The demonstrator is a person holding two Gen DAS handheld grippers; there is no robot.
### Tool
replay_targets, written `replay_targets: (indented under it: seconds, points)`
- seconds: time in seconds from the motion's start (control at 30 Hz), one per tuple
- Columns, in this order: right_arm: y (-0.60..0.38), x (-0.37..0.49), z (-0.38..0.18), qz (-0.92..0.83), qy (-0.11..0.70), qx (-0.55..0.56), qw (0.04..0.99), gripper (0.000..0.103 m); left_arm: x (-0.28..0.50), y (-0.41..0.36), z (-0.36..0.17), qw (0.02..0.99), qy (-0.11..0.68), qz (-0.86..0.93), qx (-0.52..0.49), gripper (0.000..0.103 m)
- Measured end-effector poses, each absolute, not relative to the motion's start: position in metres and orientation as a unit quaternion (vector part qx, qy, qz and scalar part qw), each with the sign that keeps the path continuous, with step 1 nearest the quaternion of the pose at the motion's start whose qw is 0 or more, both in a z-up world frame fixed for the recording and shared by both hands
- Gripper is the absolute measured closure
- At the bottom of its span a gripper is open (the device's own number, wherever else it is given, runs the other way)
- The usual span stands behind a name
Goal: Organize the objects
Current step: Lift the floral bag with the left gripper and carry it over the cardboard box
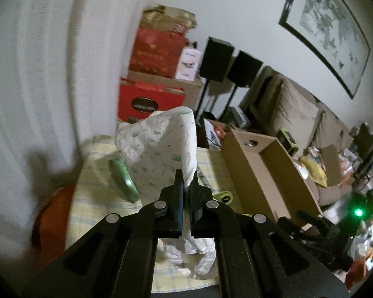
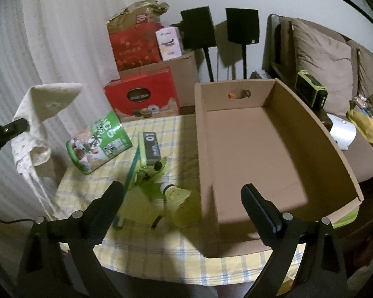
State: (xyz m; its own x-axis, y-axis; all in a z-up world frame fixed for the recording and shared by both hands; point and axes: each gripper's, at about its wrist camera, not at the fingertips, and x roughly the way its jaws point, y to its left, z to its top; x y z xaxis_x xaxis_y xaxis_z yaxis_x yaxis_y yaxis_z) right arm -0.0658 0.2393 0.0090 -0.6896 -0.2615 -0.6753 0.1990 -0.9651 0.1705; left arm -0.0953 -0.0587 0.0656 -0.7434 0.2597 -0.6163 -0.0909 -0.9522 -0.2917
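White crumpled cloth with small green print [image 1: 159, 149] hangs in the air over the left part of the table, pinched by the left gripper [image 1: 185, 181]. Open brown cardboard box [image 2: 256, 149] lies to its right, just before the spread, empty right gripper [image 2: 184, 198].

The cardboard box [image 2: 256, 149] stood open-topped, its floor bare. Left of it, a green can [image 2: 99, 144] and lime-green gadgets [image 2: 156, 173] crowded the tablecloth [image 2: 176, 253]; the near cloth strip lay free.
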Motion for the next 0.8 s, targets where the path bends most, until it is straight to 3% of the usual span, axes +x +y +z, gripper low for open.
replay_targets:
  seconds: [0.1,0.27,0.8]
  points:
    - [0.232,-0.067,0.008,-0.916,-0.036,0.377,0.133,0.014,-0.084,-0.071,0.063,0.083,-0.124,0.927,-0.344,0.1]
    - [0.216,-0.072,0.001,-0.905,-0.028,0.396,0.151,0.032,-0.071,-0.083,0.053,0.075,-0.128,0.925,-0.35,0.1]
    - [0.163,-0.089,-0.053,-0.874,0.057,0.44,0.196,0.033,-0.06,-0.082,0.017,0.088,-0.141,0.909,-0.382,0.1]
